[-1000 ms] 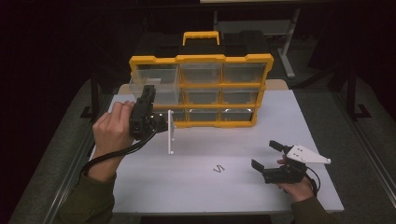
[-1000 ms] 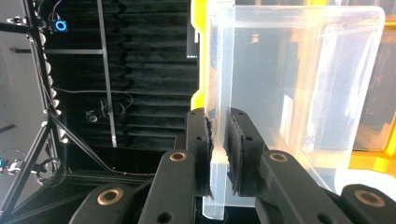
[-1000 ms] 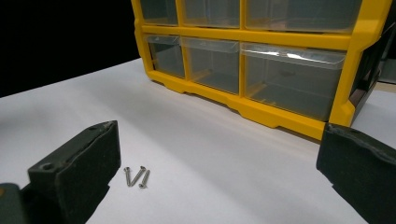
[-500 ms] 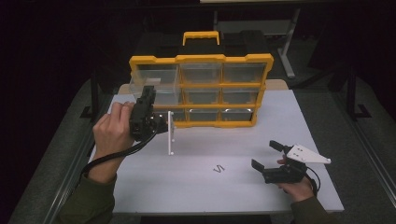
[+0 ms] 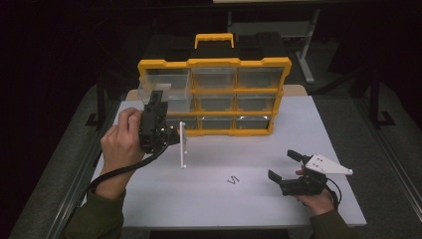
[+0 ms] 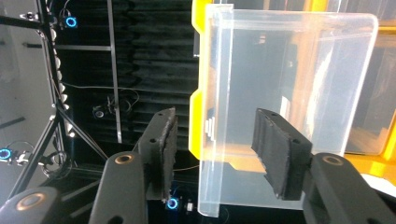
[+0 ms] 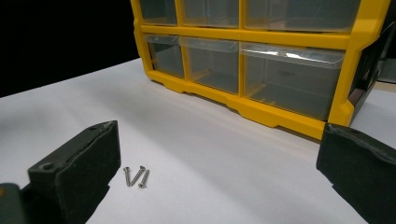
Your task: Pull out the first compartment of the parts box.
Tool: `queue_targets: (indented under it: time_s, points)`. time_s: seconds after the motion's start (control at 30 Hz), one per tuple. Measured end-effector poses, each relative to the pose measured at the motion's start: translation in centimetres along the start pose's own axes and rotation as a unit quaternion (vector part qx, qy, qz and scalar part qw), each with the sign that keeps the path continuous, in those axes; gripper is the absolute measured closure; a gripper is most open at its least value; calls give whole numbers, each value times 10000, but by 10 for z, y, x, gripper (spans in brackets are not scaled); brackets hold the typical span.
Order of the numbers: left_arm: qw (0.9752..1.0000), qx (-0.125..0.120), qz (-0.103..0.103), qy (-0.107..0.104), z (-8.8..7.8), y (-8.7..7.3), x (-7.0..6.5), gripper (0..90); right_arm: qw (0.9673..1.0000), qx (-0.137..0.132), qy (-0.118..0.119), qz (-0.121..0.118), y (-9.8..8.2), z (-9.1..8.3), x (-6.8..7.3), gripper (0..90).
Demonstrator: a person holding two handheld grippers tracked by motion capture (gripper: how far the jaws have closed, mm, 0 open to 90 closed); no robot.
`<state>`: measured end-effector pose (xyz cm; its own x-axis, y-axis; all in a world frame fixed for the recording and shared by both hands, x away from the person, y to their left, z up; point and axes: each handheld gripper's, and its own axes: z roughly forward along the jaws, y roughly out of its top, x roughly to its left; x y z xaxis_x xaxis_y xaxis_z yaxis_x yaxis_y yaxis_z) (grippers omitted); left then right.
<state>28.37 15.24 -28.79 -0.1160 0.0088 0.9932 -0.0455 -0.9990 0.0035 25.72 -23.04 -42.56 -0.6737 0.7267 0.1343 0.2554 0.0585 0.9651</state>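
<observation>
Now the left gripper (image 5: 158,130), near the surface's (image 5: 149,199) left edge, has just been opening its jaws, which earlier were shut; they stand partly apart around the side wall of the clear drawer (image 6: 289,84) pulled from the yellow organizer (image 5: 214,94), pads off it. By the right front corner, the right gripper (image 5: 288,172) gapes wide, holding nothing. Its gripper view shows three screws (image 7: 136,176) clearly.

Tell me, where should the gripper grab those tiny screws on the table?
Probably by the shafts, coming straight down from above. The three screws lie flat and close together on the white table, so jaws closing across them could likely pinch them; the right gripper waits open nearby.
</observation>
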Motion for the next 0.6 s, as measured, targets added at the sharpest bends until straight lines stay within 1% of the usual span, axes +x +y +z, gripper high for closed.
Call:
queue_targets:
  time_s: [0.03, 0.2, 0.23, 0.27, 0.3, 0.43, 0.5, 0.53, 0.6]
  points:
    - [10000, -3, -48, 0, -1, 0, -2, 457, 10000, 6, -5, 6, 0, 0, 0, 0]
    - [10000, 11, -76, 23, -3, 0, -7, 406, 10000, 22, -6, 2, 0, 0, 0, 0]
    - [9999, 22, -100, -14, -4, 1, -10, 397, 10000, 18, -5, 4, 0, 0, 0, 0]
    - [9999, 22, -100, -14, -4, 1, -10, 394, 10000, 18, -5, 4, 0, 0, 0, 0]
    - [9999, 4, -135, -56, -5, 1, -13, 393, 10000, 22, -5, -5, 0, 0, 0, 0]
    - [9998, -51, -159, -128, -8, 4, -18, 394, 10000, 23, -6, -6, 0, 1, 0, 0]
    - [9997, -63, -175, -129, -9, 5, -20, 393, 10000, 25, -7, -7, 0, 1, 0, 0]
    - [9997, -80, -192, -139, -10, 5, -21, 388, 10000, 25, -9, -4, 0, 1, 0, 0]
    - [9996, -85, -159, -202, -11, 7, -25, 349, 10000, 19, -13, -1, 0, 1, 0, 0]
